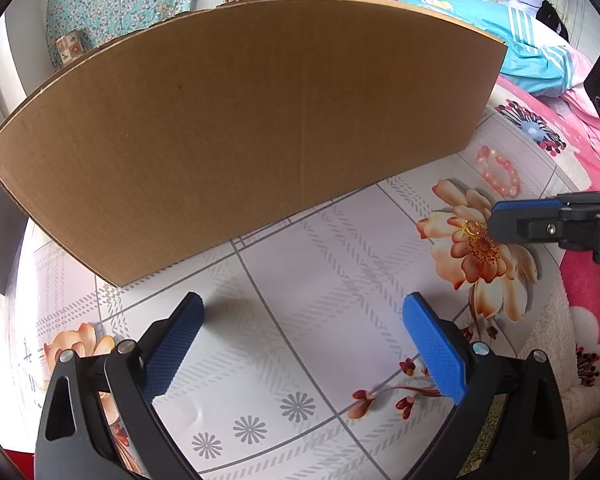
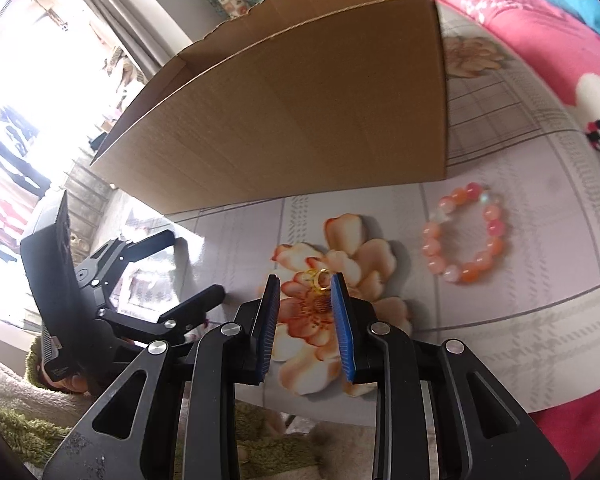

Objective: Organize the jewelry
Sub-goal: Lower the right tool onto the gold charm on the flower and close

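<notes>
Right gripper, jaws narrowly apart, frames a gold ring at centre frame, untouched; left gripper gapes wide, empty; bracelet right.

A worktop covered in pale checked cloth printed with orange flowers carries an open cardboard box toward its far edge. In front of the box lie a small gold ring on a flower print and, apart from it, a pink beaded bracelet.
</notes>
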The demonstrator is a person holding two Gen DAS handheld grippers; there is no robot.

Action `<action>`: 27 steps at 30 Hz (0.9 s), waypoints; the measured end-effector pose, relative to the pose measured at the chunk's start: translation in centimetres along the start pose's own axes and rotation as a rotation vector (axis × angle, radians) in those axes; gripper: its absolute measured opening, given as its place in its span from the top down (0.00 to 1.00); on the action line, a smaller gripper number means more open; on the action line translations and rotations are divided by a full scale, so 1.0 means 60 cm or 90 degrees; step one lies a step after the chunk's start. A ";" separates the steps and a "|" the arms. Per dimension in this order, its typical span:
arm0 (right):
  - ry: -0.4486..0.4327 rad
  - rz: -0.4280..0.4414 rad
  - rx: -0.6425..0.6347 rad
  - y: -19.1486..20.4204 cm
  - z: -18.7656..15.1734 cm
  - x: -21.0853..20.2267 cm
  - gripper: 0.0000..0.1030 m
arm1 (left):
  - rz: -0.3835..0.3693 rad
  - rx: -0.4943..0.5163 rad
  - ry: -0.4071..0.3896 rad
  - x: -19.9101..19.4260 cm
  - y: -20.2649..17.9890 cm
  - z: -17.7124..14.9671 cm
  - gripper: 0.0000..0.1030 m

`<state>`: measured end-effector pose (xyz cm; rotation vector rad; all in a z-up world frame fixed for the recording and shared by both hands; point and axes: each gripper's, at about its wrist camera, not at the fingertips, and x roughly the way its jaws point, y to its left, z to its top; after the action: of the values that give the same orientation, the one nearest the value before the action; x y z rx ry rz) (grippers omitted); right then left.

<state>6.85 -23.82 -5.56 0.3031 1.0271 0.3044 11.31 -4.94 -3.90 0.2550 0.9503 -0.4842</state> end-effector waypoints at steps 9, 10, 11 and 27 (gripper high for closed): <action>-0.003 -0.102 -0.041 -0.005 -0.002 0.005 0.91 | 0.000 0.001 0.000 0.000 0.000 0.000 0.05; -0.003 -0.111 -0.051 0.000 -0.001 0.007 0.92 | 0.000 0.001 0.000 0.000 0.000 0.000 0.05; -0.003 -0.119 -0.060 0.000 0.001 0.008 0.92 | -0.001 0.002 -0.001 0.000 0.000 0.000 0.05; 0.022 -0.082 -0.148 0.061 -0.013 0.028 0.93 | -0.001 0.002 -0.002 -0.001 0.000 -0.001 0.05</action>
<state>6.58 -19.73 -5.85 0.0225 1.0286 0.3094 11.26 -4.94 -3.89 0.2572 0.9469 -0.4871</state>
